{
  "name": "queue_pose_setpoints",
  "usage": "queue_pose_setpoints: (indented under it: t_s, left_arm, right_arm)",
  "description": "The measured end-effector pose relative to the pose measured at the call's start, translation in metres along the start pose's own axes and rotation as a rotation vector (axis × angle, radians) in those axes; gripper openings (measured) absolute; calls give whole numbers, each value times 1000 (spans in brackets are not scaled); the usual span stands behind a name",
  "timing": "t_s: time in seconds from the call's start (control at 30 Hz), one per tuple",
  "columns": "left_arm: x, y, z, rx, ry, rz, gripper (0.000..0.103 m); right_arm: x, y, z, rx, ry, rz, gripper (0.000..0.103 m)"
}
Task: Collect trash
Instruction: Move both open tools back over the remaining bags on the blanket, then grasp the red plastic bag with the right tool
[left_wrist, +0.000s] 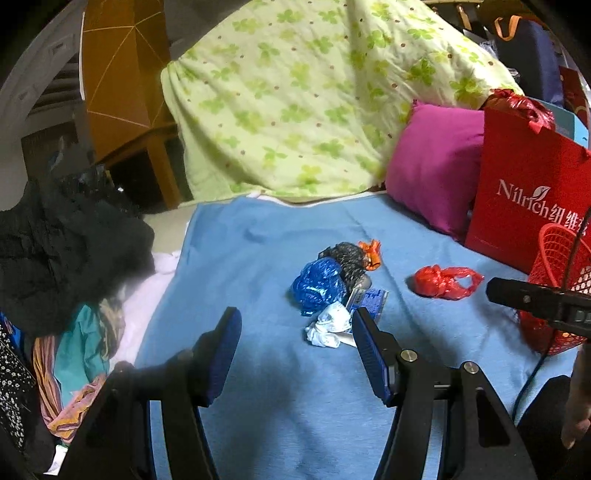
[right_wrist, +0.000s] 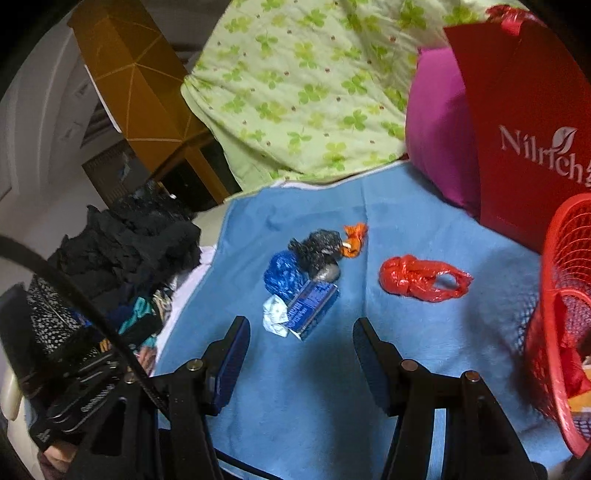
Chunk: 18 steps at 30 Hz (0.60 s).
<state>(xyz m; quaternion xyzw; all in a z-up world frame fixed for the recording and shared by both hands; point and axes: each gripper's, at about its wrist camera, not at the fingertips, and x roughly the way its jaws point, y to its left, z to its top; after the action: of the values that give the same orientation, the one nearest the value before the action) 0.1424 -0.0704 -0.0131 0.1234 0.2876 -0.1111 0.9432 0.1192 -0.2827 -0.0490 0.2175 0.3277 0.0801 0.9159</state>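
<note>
Crowding your way in are a red paper bag (left_wrist: 524, 192) and a magenta cushion (left_wrist: 436, 166) standing along the bed's right edge, with a red mesh basket (right_wrist: 557, 314) tilted just in front of the bag. Your left tongs (left_wrist: 295, 350) hang open over the blue blanket (left_wrist: 258, 387), nothing between the pads, and your right tongs (right_wrist: 301, 354) are likewise open and empty. The trash sits near the middle of the bed: a crumpled blue bag (right_wrist: 282, 273), a black bag (right_wrist: 317, 247), an orange wrapper (right_wrist: 354, 238), a blue carton (right_wrist: 312, 308) and a white wad (right_wrist: 275, 317) all bunched together and touching, with a knotted red bag (right_wrist: 421, 278) lying apart, between that heap and the basket. In the left wrist view the white wad lies just beside your left tongs' right pad. Along the bed's left edge you have a pile of dark clothes (left_wrist: 66, 251) spilling over. A green clover quilt (left_wrist: 303, 99) is heaped across the far edge. Bare blanket stretches from the heap back to the near edge. A black cable (right_wrist: 74, 291) crosses the left of the right wrist view.
</note>
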Motion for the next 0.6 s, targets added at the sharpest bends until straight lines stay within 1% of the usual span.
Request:
queue_pose_setpoints:
  t_s: [0.17,0.3,0.4,0.47,0.6]
  left_arm:
    - [16,6,-2,-8,24,6,63]
    - [32,9,-4,-14,48,8,63]
    - [45,9,-6,-18,70,4,63]
    - [56,11,-10,-21,89,0,63]
    - [82,11,-21,-37,139,-20,63]
  right_arm:
    - [31,-12,2,3,40,-33,62]
    - [53,-26,6,1,52,-78,62]
    - [65,-39,11,3,50,-105,62]
    - [73,-51,14,4,39,-139,62]
    - [86,-79,16,42,28,-178,62]
